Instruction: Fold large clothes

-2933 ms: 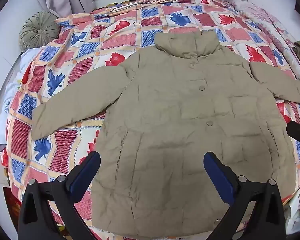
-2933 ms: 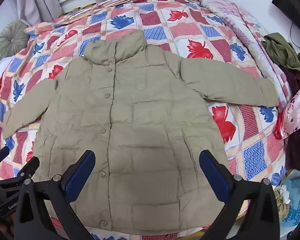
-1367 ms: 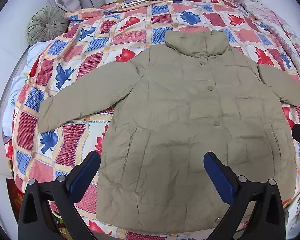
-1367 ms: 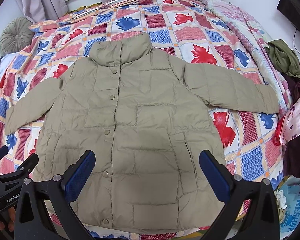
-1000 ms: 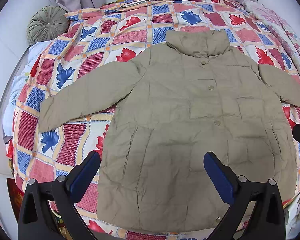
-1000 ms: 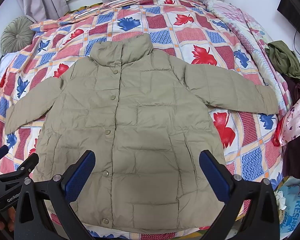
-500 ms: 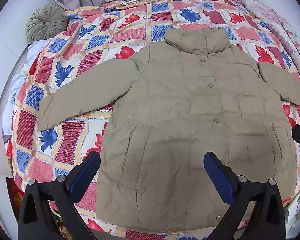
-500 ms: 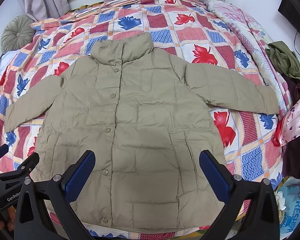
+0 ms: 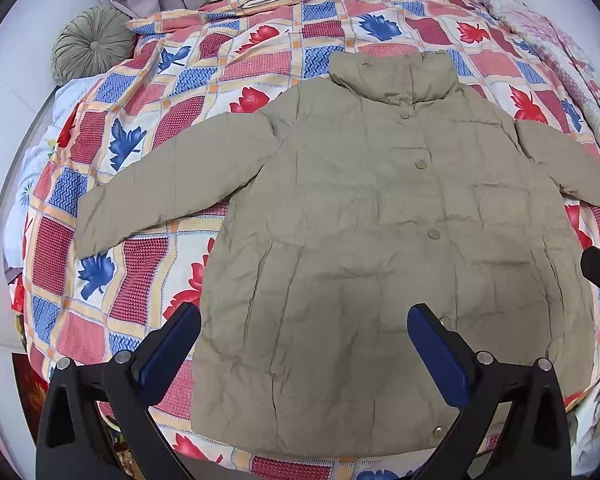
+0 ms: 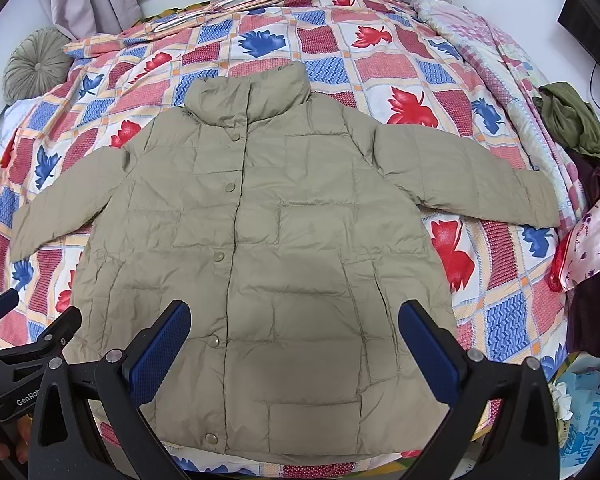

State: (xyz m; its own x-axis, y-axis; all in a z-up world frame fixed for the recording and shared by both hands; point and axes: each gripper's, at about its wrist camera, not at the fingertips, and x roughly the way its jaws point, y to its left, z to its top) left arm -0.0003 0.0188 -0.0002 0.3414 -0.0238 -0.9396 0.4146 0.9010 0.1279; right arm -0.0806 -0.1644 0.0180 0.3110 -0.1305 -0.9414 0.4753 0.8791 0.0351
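Puffer jacket spread flat, both grippers poised wide above its hem.

Over the last few seconds almost nothing had changed: the olive-khaki quilted puffer jacket (image 9: 380,248) lay buttoned and face up on the leaf-patterned patchwork quilt (image 9: 148,248), collar toward the far side and both sleeves out, and the views had only drifted slightly, which suggested that folding had not yet begun and no fold was in. The left gripper (image 9: 304,336) hung over the lower hem with its blue-padded jaws spread wide and holding nothing; the right gripper (image 10: 294,332) was likewise wide and empty above the hem. Legible writing was scarce: "GenRob…" on the left tool's black body as seen in the right view, and "FRESHIPP…" on a blue package (image 10: 592,412) at the bedside.
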